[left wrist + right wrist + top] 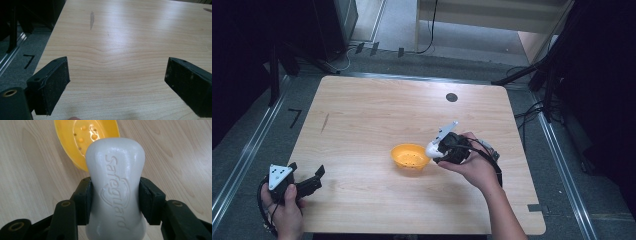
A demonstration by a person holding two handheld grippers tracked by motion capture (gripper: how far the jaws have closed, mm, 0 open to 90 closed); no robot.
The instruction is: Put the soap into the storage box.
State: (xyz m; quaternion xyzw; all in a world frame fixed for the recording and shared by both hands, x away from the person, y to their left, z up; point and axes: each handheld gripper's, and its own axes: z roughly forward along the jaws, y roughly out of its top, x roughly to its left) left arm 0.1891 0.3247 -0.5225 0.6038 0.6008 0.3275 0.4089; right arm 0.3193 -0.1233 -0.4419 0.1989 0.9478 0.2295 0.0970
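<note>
1. White Safeguard soap bar [116, 190]: clamped between the two black jaws of the right gripper [115, 201], which press on its narrowed waist from either side. The embossed brand lettering runs lengthwise along the face turned to the camera. The bar's rounded far end projects forward past the jaw tips. In the high view the soap bar [432, 148] shows as a small white shape at the gripper's front end, held above the tabletop.

2. Right gripper [439, 150]: closed on the soap bar, held in the person's right hand [472, 167]. A grey plate sits on top and a black cable trails back along the wrist.

3. Yellow soap dish [75, 140]: directly ahead of the right gripper's jaws, partly hidden behind the bar's far end. It is a shallow oval with small drain holes in its floor. In the high view the dish [410, 156] stands just beside the gripper's tip, apart from the soap.

4. Left gripper [117, 82]: jaws standing wide apart with nothing between them but bare wood. In the high view it rests at the near left corner, well apart from the dish, in the person's left hand [287, 207].

5. Wooden table [377, 115]: pale grain, with a dark smudge [91, 20] ahead of the left gripper.
</note>
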